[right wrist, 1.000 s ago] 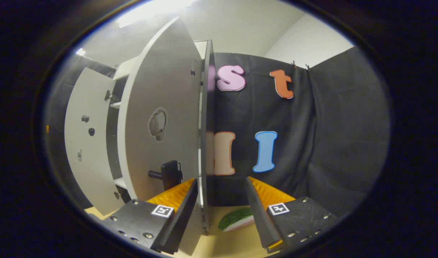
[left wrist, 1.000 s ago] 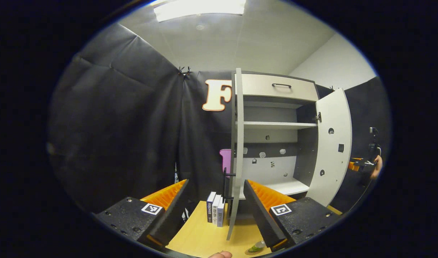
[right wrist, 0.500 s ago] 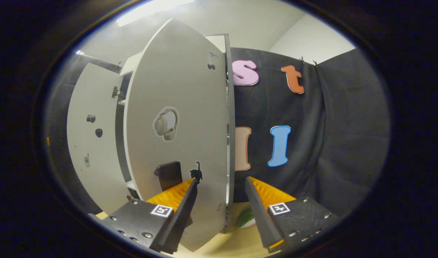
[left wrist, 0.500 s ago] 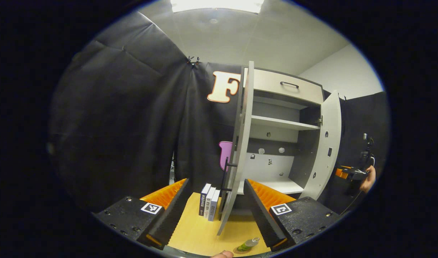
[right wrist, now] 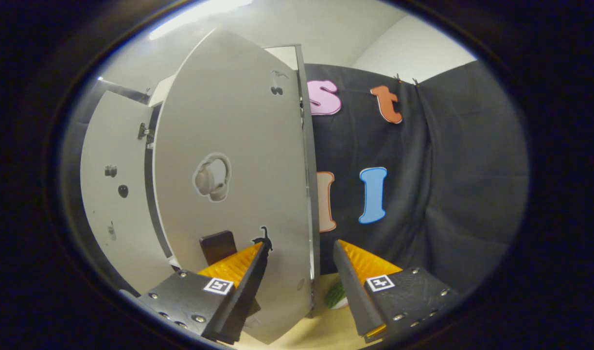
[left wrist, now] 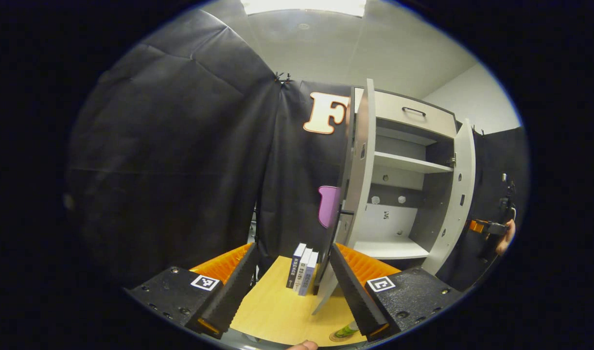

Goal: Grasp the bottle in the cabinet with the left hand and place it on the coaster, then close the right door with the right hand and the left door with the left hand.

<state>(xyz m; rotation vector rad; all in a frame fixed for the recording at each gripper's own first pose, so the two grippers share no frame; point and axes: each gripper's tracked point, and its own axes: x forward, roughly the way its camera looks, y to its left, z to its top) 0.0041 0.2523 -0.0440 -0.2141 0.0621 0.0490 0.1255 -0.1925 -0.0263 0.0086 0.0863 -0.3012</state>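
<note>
Now the right hand-held gripper (right wrist: 297, 279) is straddling the right door's (right wrist: 238, 194) free edge, jaws wide apart and gripping nothing; the push would go best flat and steady toward the cabinet (left wrist: 404, 175). Meanwhile the left hand-held gripper (left wrist: 292, 279) is hanging open and empty by the left door (left wrist: 358, 180). At the tabletop's (left wrist: 277, 311) near edge, the bottle (left wrist: 346, 331) is lying on the coaster (left wrist: 337, 336). Spine print on the books (left wrist: 303, 274) is too small to read.

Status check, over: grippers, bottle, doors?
Both grippers open, left gripper, right gripper. Bottle on coaster. Right door and left door open. Books beside left door.
</note>
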